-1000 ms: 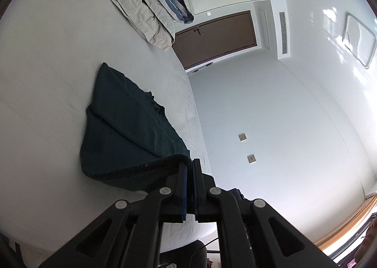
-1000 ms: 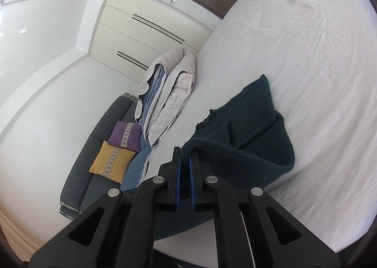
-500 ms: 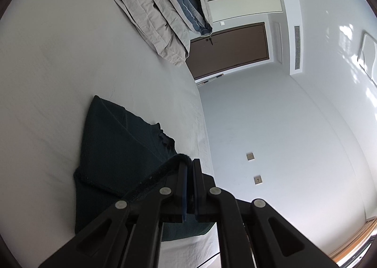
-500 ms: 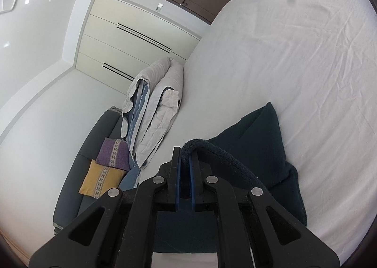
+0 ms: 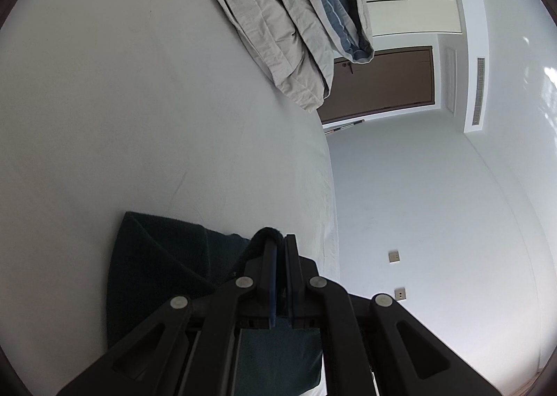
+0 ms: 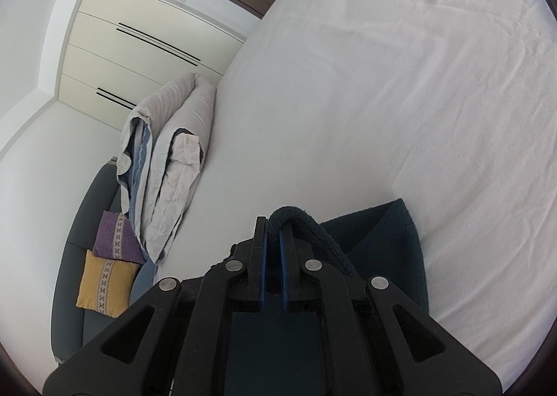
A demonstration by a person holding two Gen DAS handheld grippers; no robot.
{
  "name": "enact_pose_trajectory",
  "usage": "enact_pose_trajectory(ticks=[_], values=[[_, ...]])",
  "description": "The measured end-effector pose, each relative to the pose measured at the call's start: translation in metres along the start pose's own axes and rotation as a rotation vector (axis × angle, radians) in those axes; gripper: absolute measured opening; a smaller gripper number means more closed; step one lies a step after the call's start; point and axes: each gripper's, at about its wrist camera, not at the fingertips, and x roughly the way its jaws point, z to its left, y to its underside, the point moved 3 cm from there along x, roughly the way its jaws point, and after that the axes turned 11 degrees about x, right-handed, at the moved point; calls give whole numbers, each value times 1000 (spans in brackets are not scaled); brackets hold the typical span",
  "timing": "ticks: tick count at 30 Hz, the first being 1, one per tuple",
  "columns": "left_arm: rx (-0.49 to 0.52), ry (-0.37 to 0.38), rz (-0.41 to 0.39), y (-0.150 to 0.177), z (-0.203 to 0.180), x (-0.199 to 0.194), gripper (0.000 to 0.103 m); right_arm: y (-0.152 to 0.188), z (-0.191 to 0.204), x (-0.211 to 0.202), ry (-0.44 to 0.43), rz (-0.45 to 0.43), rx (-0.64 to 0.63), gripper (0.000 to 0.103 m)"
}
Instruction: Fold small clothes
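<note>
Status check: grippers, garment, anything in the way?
Left gripper and right gripper both shut on dark green garment. Garment partly folded on bed. Path clear.

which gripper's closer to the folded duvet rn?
Hard to call; possibly right. Both the right gripper and the left gripper are shut on the dark green garment, well short of the folded duvet, which lies across bare bed sheet.

left gripper clamps dark green cloth
</note>
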Motion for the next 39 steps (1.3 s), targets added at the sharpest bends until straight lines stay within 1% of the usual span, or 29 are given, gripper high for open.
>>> enact_pose_trajectory(ticks=[2,4,6,7,8,9,10,11,12,13,15,17,21,23,26,28,31,35,39], values=[[-20,-32,14,-2,12,12,4,-8,-8,23,38,9,8,9],[-47,-60,23,-2,24,19,5,-12,-17,43,100,32,1,10],[-65,-75,36,0,33,22,22,-12,-21,56,122,42,-17,11],[-68,-77,36,1,35,21,39,-12,-22,57,122,32,-27,19],[-65,-79,34,2,36,20,49,-11,-23,57,122,17,-35,29],[-59,-83,33,3,35,18,53,-12,-25,56,117,-1,-36,33],[-52,-86,32,4,33,16,58,-11,-25,52,112,-17,-32,43],[-44,-85,30,5,30,12,58,-11,-25,47,115,-34,-27,50],[-34,-81,29,7,27,9,58,-12,-25,45,119,-43,-27,51],[-21,-80,27,9,24,5,58,-6,-21,34,120,-45,-35,51],[20,-95,26,16,14,-5,58,-1,-15,23,136,-49,-66,51],[83,-114,32,28,1,-16,58,10,-6,9,153,-43,-126,51],[221,-208,64,61,-18,-35,58,40,5,-10,229,-20,-276,51],[287,-243,71,80,-25,-44,58,59,7,-19,256,-8,-359,51],[342,-269,92,104,-27,-52,58,86,4,-30,308,5,-462,50],[373,-290,114,116,-25,-52,58,100,-6,-43,319,13,-509,48],[431,-345,121,130,-22,-56,58,110,-21,-58,333,23,-517,48],[495,-372,120,144,-21,-61,58,115,-41,-78,336,29,-503,48],[508,-397,127,151,-14,-61,58,126,-52,-80,354,56,-526,47]])
